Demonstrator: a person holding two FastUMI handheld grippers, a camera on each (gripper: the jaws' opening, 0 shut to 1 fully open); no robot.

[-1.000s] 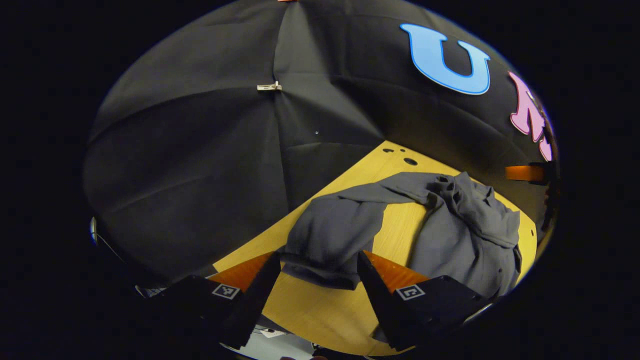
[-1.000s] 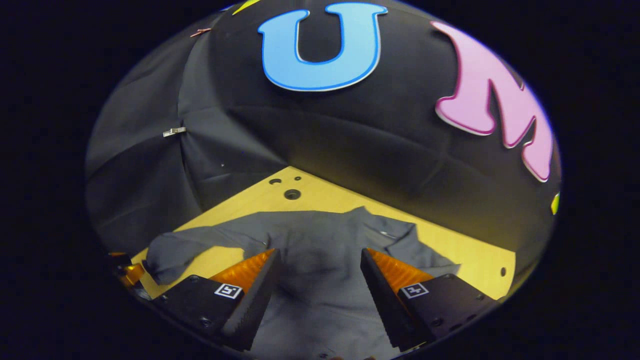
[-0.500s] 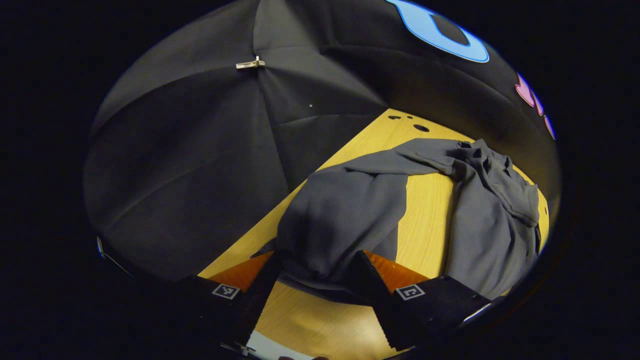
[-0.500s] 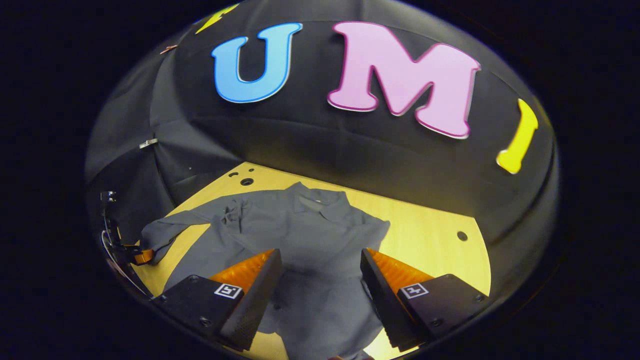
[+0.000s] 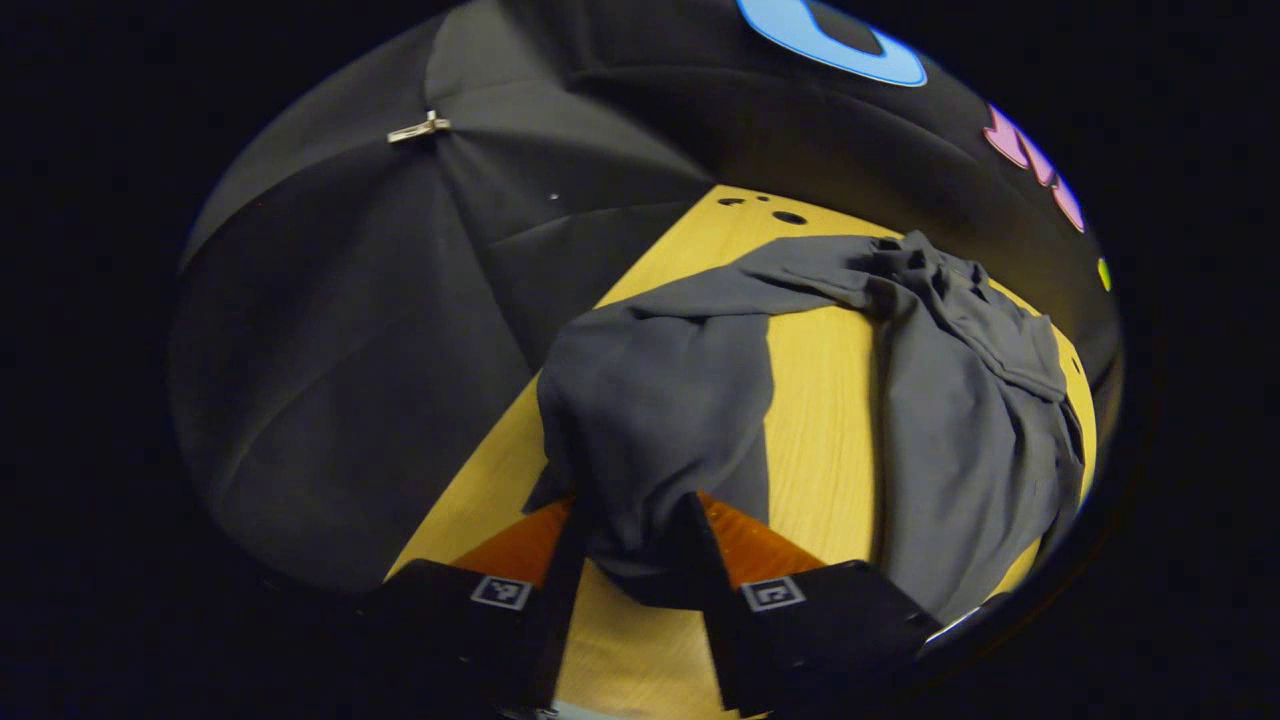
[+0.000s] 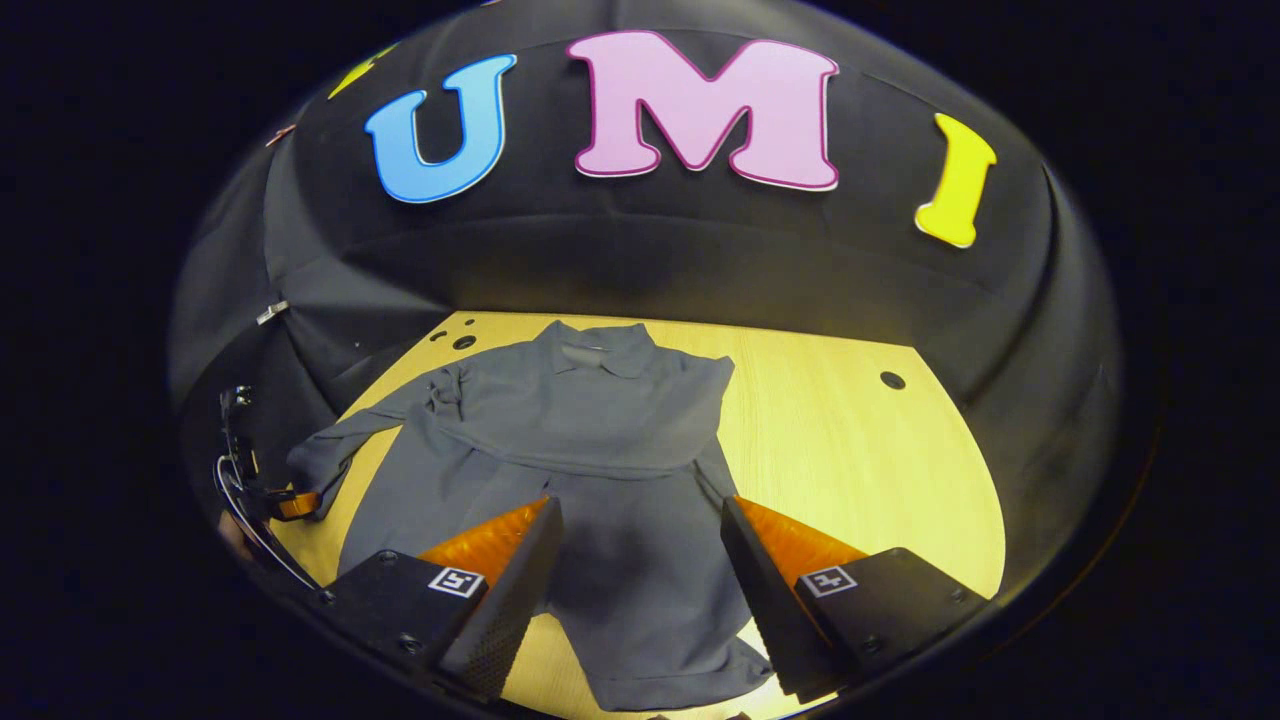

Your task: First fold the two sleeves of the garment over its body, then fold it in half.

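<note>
In the left gripper view, the left gripper [image 5: 633,545] has narrowed since a moment ago: its fingers, spread wide to either side of the sleeve end [image 5: 650,420] before, now pinch the cuff between them. I judge the grasp made, so the left sleeve looks ready to be carried over the body. The rest of the grey shirt [image 5: 980,430] lies bunched to the right on the wooden table [image 5: 820,400], with bare wood between sleeve and body (nothing lies in that path).

In the right gripper view, the right gripper [image 6: 640,560] has drawn back and up, so more of the shirt [image 6: 590,430] shows than before, collar toward the booth wall. Its fingers stand spread, holding nothing, above the lower body. The right sleeve already seems folded across the chest. At far left the other gripper [image 6: 290,503] holds the sleeve tip. A hole [image 6: 892,380] marks the bare table to the right
</note>
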